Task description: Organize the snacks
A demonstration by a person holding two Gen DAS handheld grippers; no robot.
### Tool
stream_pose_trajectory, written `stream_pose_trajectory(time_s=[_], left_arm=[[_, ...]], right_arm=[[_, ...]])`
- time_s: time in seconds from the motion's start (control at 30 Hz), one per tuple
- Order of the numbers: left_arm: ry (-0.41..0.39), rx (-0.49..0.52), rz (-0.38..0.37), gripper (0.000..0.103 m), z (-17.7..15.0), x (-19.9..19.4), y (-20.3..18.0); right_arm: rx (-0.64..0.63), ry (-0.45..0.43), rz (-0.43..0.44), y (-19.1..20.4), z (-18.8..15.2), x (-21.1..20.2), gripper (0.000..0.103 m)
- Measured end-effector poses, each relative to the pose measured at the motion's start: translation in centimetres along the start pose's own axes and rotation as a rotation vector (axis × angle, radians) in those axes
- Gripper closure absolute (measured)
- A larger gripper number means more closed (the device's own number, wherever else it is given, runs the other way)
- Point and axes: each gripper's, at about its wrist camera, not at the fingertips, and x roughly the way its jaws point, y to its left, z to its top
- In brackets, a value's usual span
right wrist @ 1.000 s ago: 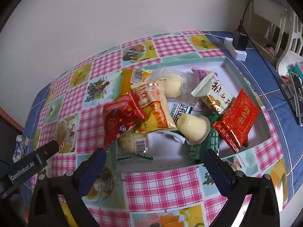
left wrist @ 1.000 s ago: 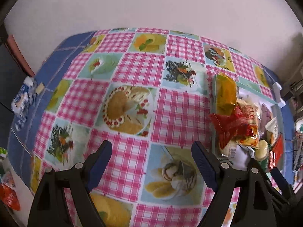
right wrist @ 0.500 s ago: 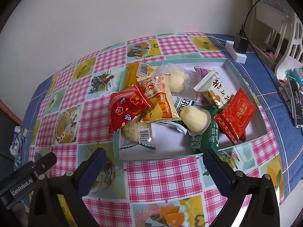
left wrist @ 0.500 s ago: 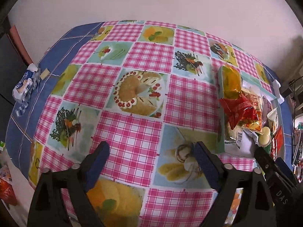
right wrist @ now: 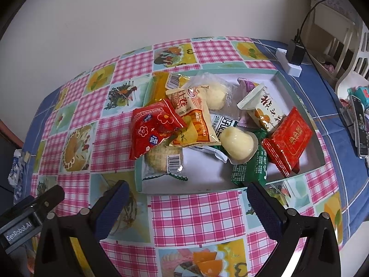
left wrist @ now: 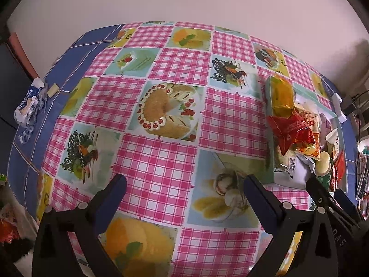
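Left gripper [left wrist: 184, 190]: points steeply down, jaws wide and still opening, nothing between them.
Left fingers [left wrist: 114, 190]: black with blue pads, well apart.
Right gripper [right wrist: 185, 196]: points steeply down, jaws spread wide, nothing between them.
Position: left gripper's tip shows at the right view's lower left edge.

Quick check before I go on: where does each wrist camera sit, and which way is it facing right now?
Left wrist: behind the left gripper, jaws opening and empty, facing down at bare pink checked tablecloth; the right gripper's fingers show lower right.
Right wrist: behind the open right gripper, facing down at the shallow white snack tray; left gripper at lower left.
Shared: tablecloth, tray, red flower-print packet.
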Motion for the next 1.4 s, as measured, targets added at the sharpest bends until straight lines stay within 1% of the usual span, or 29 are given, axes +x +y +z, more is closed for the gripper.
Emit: stream_pose_trajectory(time_s=[0.27, 0.47, 0.57, 0.9, 1.4], left_arm=[[0.011, 0.031, -0.011, 0.002, 0.0, 0.1, -0.7], [0.044, 0.035, -0.063, 0.002, -0.1, 0.7, -1.0], [0.056, 0.038, -0.073, 0.002, -0.2, 1.0, -1.2], [0.071, 0.032, -0.033, 0.002, -0.2, 1.6, -0.8], [0.081, 0.024, -0.009, 0.002, -0.2, 1.8, -0.6]], right_arm=[[0.002, 0.004, -0.003, 0.0, 0.1, 0.1, 0.000], [0.001, 0.006, -0.004, 0.1, 0.1, 0.1, 0.000], [-0.005, 0.010, -0.007, 0.0, 0.2, 0.2, 0.000], [-0.011, 0.028, -0.031, -0.2, 0.1, 0.6, 0.000], [-0.013, 0.035, -0.035, -0.1, 0.0, 0.8, 0.000]])
